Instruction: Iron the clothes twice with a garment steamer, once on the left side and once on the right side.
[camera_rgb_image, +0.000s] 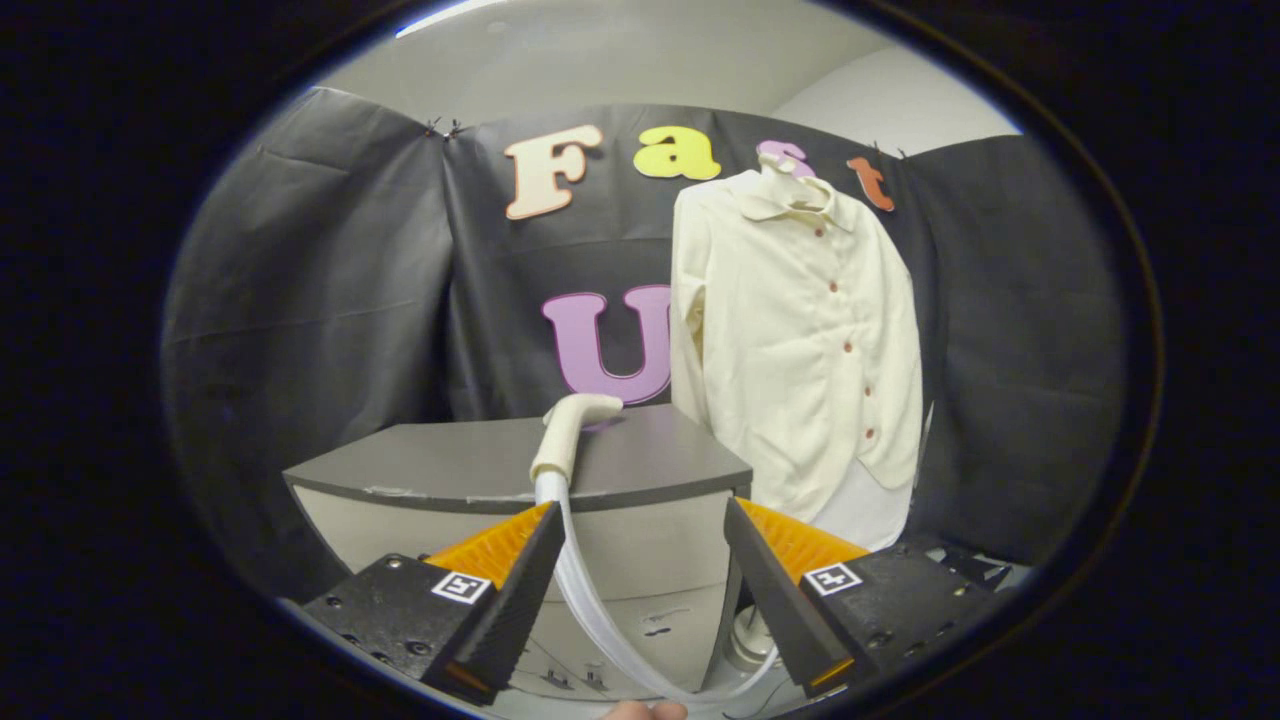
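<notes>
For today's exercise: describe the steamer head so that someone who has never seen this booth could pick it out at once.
Find the grey table in front of the black wall, left of the hanging cream shirt. On the table's front edge rests the steamer head, just beyond the open gripper. It is the one pale, bent nozzle with a white hose running down from it between the fingers.

Black cloth wall behind a grey cabinet, pale ceiling above.
</notes>
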